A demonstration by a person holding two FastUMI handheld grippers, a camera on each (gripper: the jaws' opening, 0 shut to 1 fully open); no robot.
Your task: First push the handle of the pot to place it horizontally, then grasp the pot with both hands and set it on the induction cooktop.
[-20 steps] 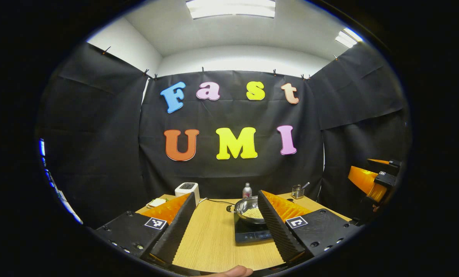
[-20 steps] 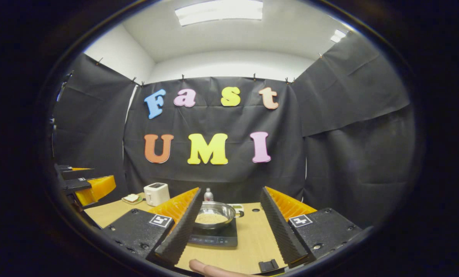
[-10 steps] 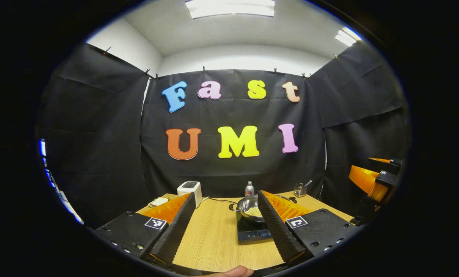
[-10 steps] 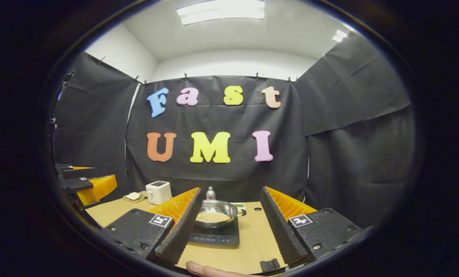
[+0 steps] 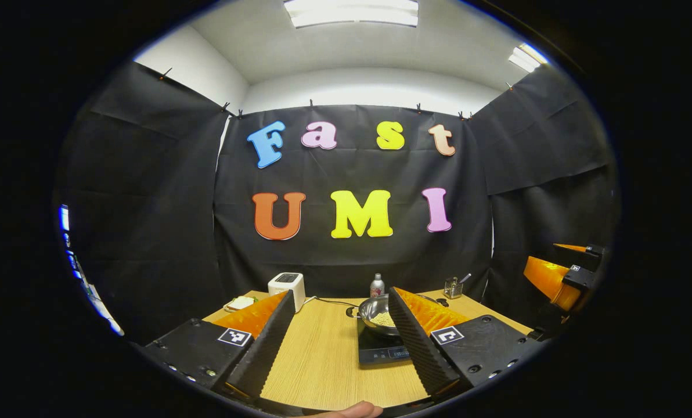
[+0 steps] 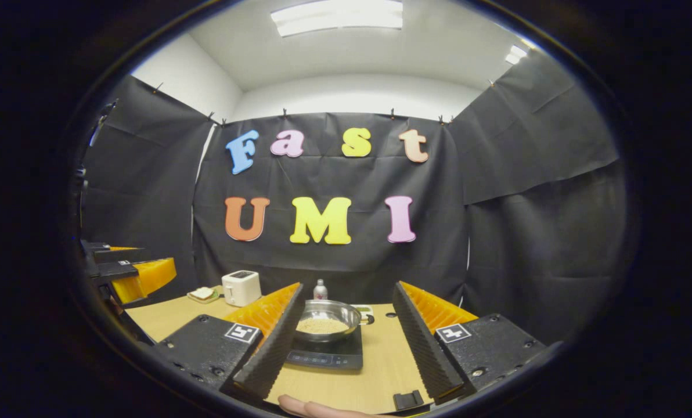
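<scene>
In the left gripper view, the left gripper (image 5: 337, 342) is held back over the near edge of the wooden table (image 5: 317, 360), its 2 fingers spread wide with nothing between them. Beyond them the pot (image 5: 378, 314), holding pale grains, sits on the black induction cooktop (image 5: 381, 348); 1 short side handle sticks out to its left, and the right finger hides its other side. A white toaster (image 5: 286, 284), a small bottle (image 5: 376, 286) and a cup of utensils (image 5: 451, 287) stand farther back, well apart from the pot. In the right gripper view, the right gripper (image 6: 346, 348) is likewise wide open and empty, near the table's front edge, with the pot (image 6: 327, 319) resting squarely on the cooktop (image 6: 323, 354) ahead. Judging from this, the placing looks done: the pot is on the cooktop, neither gripper touches it, and nothing appears left but to draw away.
</scene>
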